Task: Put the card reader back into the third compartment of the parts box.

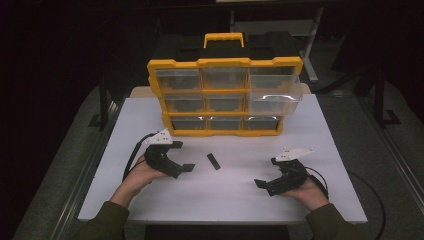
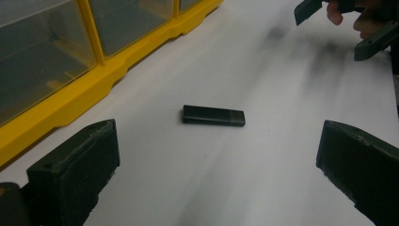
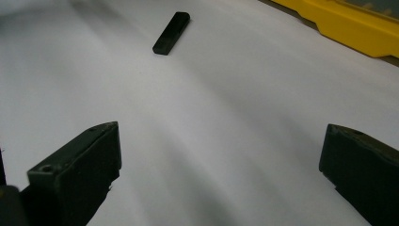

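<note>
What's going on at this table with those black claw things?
A person sits at a white table, holding a two-jaw gripper in each hand. The left gripper and the right gripper are both open and hold nothing. Between them a small black flat stick, perhaps a USB drive, lies loose on the table. Behind it stands a yellow parts organizer with clear drawers; the top right drawer is pulled out. Nothing has been picked up yet.

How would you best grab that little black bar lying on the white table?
Probably across its narrow width near the middle, coming from above. The black bar lies flat on the table, long and slim, apart from the organizer. The left gripper is open and nearest.
</note>
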`<state>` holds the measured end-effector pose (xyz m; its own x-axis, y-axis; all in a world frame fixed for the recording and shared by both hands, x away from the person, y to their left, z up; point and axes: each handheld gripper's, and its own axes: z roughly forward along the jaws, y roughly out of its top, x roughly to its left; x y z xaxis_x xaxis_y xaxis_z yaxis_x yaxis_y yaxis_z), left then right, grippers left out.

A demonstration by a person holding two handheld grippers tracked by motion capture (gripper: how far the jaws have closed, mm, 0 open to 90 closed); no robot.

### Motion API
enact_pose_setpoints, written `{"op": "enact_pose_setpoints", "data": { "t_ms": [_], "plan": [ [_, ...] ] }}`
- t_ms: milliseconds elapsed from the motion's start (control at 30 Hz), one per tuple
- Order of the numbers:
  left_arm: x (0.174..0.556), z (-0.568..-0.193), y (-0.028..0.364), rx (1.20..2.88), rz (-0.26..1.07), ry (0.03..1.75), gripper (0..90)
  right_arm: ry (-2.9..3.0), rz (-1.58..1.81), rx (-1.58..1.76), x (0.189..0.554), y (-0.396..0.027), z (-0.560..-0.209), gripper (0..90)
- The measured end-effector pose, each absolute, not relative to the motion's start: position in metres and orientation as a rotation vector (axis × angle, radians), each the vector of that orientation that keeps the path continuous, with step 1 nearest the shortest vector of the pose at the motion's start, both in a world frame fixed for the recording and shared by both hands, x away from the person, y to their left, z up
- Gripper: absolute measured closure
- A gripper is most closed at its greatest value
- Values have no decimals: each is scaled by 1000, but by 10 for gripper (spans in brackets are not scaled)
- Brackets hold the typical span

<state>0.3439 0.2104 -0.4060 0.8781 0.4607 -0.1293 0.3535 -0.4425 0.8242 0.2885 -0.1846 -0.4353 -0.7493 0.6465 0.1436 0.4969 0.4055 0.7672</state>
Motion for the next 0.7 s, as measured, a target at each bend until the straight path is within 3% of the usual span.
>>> {"op": "enact_pose_setpoints", "data": {
  "t_ms": [700],
  "plan": [
    [355,-398,185,2067,135,547,0,2480,1270,1011,288,-185,-435,0]
  ]
}}
